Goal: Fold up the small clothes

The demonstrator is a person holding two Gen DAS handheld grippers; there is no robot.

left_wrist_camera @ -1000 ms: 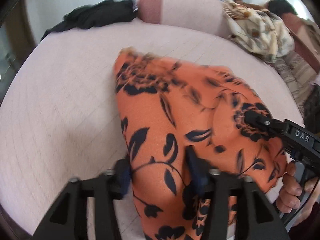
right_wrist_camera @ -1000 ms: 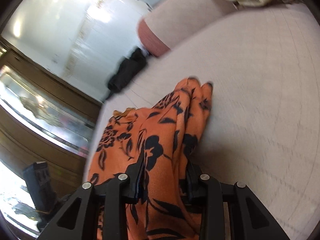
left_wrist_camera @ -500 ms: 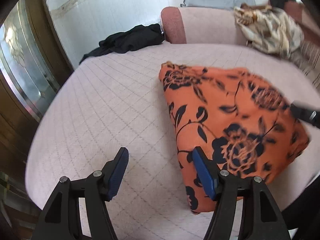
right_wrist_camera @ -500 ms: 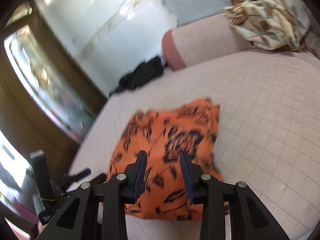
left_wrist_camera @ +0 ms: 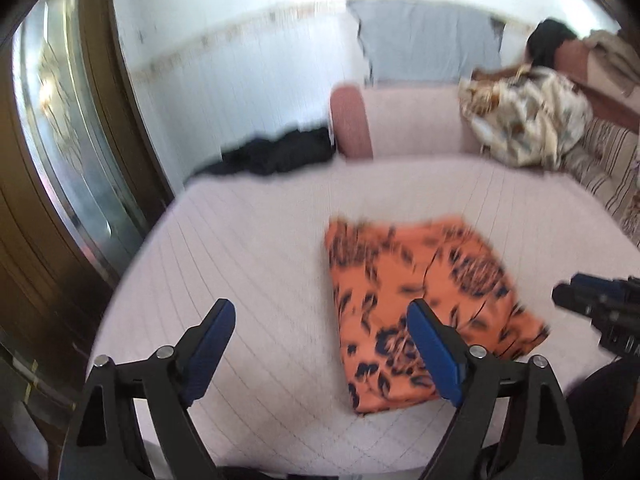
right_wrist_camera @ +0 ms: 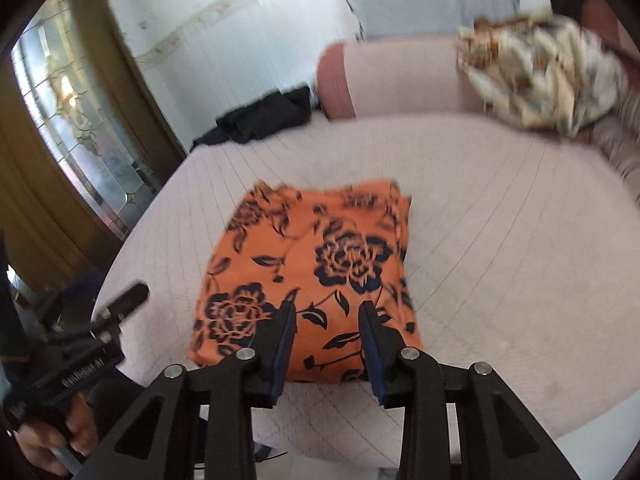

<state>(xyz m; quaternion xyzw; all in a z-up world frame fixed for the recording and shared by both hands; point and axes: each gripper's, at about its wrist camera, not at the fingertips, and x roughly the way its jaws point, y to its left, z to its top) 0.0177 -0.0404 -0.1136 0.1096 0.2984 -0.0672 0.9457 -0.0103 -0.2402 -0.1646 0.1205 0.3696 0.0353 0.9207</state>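
One folded orange floral cloth [right_wrist_camera: 308,276] | flat rectangle | quilted cushion [right_wrist_camera: 500,240]

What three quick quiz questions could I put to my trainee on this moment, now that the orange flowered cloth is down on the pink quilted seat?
1. True or false: the orange cloth with dark blue flowers lies folded on the pink quilted seat, held by neither gripper.
2. Which stands wider open: (a) the left gripper or (b) the right gripper?
3. Fill in: the crumpled black garment lies at the seat's far edge, beside the ____ padded armrest.

Key: 1 true; 2 (a), its jaws have just been opening with nothing between them; 3 pink.
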